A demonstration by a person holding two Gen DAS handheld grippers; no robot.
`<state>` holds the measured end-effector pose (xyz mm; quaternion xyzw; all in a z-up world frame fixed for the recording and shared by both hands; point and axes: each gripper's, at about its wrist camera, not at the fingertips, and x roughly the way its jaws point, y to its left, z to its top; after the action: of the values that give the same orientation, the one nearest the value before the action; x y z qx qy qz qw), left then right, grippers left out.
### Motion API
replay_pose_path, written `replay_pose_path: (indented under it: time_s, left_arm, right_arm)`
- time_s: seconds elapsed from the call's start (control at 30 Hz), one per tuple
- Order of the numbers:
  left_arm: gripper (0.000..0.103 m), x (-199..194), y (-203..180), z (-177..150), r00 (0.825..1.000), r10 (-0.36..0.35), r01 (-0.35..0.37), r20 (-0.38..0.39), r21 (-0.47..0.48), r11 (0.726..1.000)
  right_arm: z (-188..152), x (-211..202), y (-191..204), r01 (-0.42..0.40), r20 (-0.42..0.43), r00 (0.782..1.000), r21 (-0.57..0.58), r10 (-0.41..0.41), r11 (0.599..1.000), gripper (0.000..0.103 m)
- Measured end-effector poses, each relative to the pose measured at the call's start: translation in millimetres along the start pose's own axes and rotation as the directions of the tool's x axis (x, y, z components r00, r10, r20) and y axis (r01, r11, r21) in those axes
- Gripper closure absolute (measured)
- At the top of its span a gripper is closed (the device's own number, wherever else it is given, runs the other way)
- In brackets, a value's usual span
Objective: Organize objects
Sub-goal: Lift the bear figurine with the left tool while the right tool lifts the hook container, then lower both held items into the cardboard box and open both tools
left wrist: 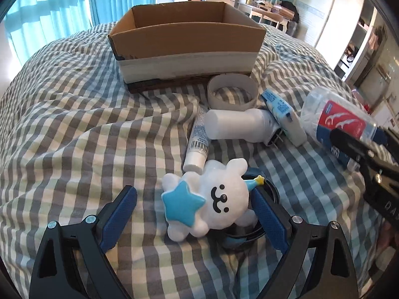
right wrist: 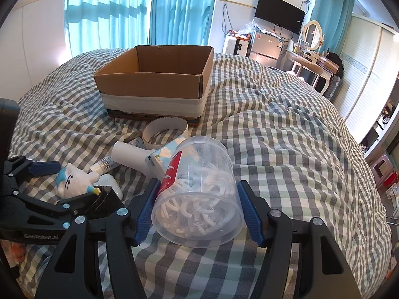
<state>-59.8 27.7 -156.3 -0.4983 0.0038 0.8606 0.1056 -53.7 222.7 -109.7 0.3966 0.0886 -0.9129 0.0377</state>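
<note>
A white plush toy (left wrist: 209, 199) holding a blue star lies on the checked bedcover, partly over a black round object (left wrist: 270, 189). My left gripper (left wrist: 193, 193) is open and straddles the plush; its left pad stands clear and its right pad is close beside the toy. My right gripper (right wrist: 197, 209) is shut on a clear plastic jar of floss picks (right wrist: 199, 199) with a red and blue label, both pads against its sides. From the left wrist view the jar (left wrist: 336, 117) shows at the right with the right gripper (left wrist: 361, 149) on it. An open cardboard box (left wrist: 187, 47) stands further back.
Between the plush and the box lie a white tape ring (left wrist: 232, 92), a white bottle (left wrist: 234, 124), a white tube (left wrist: 197, 142) and a small blue and white pack (left wrist: 281, 112). A white earbud case (right wrist: 109, 184) sits by the plush. Furniture lines the far wall.
</note>
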Motion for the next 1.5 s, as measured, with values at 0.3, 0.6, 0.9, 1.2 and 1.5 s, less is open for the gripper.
replay_pose_path:
  time_s: [0.3,0.6,0.9,1.2,1.5]
  left_arm:
    - [0.035,-25,-4,3,0.997,-0.031,0.028,0.067,0.04,0.999]
    - [0.035,-55,8,28,0.988,-0.023,0.021,0.155,0.014,1.0]
    - [0.035,-77,26,110,0.965,0.018,-0.02,0.26,0.006,1.0]
    - [0.035,-56,49,210,0.951,0.074,-0.077,0.301,0.0,0.997]
    - [0.035,22,65,275,0.965,0.09,-0.096,0.247,0.009,0.995]
  right_arm:
    - [2,-14,3,0.008,0.029,1.0,-0.003,-0.008,1.0,0.041]
    - [22,-36,12,0.005,0.092,0.996,-0.034,-0.002,0.999,0.041]
    - [102,-38,22,-0.033,0.187,0.981,-0.097,0.051,0.995,0.041]
    - [206,-3,29,-0.011,0.252,0.967,-0.118,0.041,0.993,0.041]
    - [261,101,21,-0.066,0.161,0.984,-0.056,0.074,0.996,0.041]
